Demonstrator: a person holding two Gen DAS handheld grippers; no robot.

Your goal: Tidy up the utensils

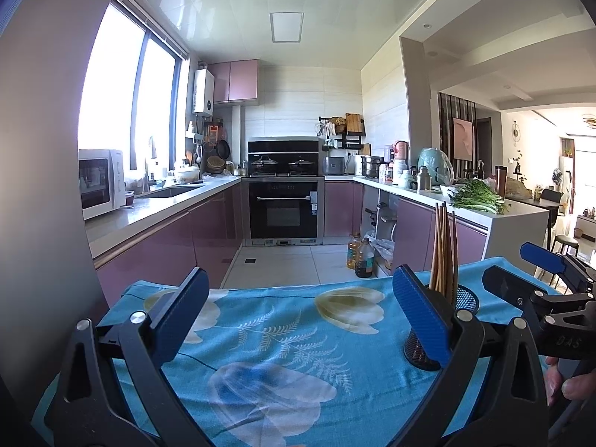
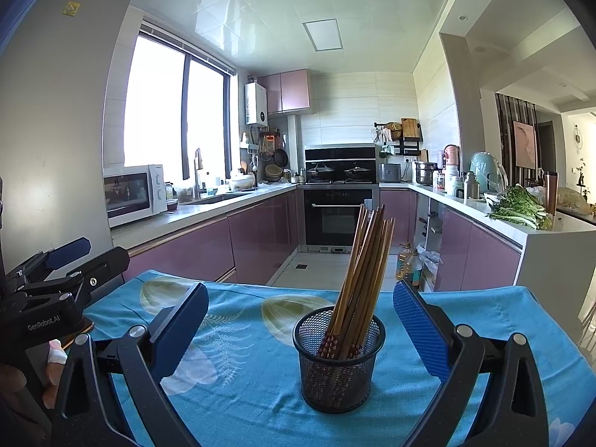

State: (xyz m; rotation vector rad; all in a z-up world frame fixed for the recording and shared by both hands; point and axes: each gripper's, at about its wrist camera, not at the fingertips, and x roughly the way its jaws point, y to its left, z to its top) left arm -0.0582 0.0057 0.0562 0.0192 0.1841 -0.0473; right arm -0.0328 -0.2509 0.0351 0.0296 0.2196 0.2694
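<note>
- Two views, both pointing the same way; from the left wrist, the left gripper hangs over the blue flowered cloth with its jaws spread wide and nothing between them.
- On its right side in the same view, the mesh cup stands half hidden behind one blue pad, chopsticks rising from it; the right gripper shows further right, also empty.
- From the right wrist, the right gripper is wide open around the mesh cup without touching it.
- All the chopsticks I can see stand bundled in the cup, leaning right.
- No loose utensil lies on the cloth in either view, so the sorting looks finished or nearly so; anything left is out of sight.
</note>
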